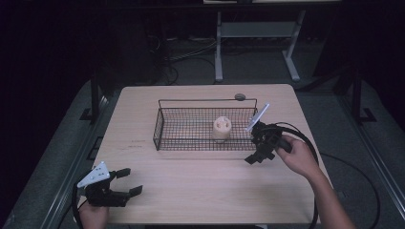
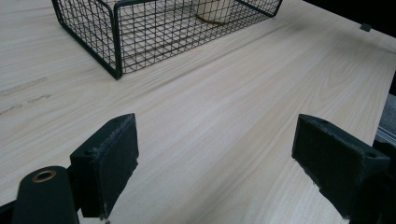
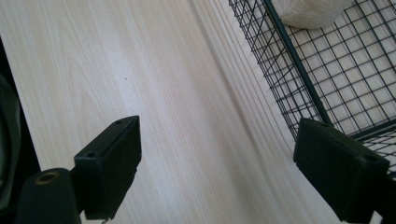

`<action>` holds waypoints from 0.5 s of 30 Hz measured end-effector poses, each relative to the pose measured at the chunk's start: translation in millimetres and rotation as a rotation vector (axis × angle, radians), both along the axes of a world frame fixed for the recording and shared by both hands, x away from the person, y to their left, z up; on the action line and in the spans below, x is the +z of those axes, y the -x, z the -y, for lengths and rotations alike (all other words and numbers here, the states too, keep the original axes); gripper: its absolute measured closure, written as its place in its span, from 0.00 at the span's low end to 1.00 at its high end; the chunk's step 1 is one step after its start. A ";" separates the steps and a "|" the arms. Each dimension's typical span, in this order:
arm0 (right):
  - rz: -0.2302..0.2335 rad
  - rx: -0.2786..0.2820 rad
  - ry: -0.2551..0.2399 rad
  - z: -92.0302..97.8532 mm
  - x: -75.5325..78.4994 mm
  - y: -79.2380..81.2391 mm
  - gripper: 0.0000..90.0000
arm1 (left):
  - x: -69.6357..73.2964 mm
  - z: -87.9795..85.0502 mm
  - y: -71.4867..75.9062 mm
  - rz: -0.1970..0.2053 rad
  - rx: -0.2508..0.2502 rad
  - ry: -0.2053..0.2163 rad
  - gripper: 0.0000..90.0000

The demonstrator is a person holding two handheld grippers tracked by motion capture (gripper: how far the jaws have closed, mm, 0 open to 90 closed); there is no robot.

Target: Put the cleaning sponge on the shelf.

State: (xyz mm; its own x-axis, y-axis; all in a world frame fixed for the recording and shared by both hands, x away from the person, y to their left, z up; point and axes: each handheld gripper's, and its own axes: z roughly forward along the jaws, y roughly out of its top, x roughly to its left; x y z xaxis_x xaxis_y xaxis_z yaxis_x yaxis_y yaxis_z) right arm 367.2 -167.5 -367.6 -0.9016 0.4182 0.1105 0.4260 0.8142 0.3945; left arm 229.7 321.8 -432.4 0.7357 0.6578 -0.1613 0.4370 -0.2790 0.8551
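Black wire makes up the basket (image 1: 205, 125), which sits toward twelve o'clock on the pale wooden tabletop (image 1: 200, 186). Inside it, at about three o'clock of its floor, stands a cream-coloured roll (image 1: 221, 128), perhaps a spool of tape or twine; it is too small to tell. Nothing else lies in the basket. By the look of things the placing is done: the roll is in and both claws are empty. The right claw (image 1: 256, 151) hovers just outside the basket's near right corner, at roughly four o'clock from it, jaws spread wide with nothing between them. The left claw (image 1: 125, 181) rests down at seven o'clock near the tabletop's front edge, well apart from the basket, jaws likewise spread. What seems left is only to draw the right hand (image 1: 300, 156) away.
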 end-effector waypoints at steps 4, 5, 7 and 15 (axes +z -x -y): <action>0.005 0.000 -0.012 3.3 -1.3 4.8 0.17 | -0.1 0.4 -0.1 -0.001 -0.001 -0.002 0.15; 0.007 -0.002 -0.012 4.2 -1.8 6.4 0.17 | -0.1 0.5 -0.2 0.000 -0.002 -0.004 0.15; 0.005 -0.001 -0.019 6.1 -3.5 9.2 0.17 | 0.0 0.6 -0.4 0.000 -0.002 -0.005 0.15; 0.009 -0.008 -0.023 11.9 -9.4 18.2 0.17 | -0.1 1.2 -0.4 0.002 -0.003 -0.007 0.15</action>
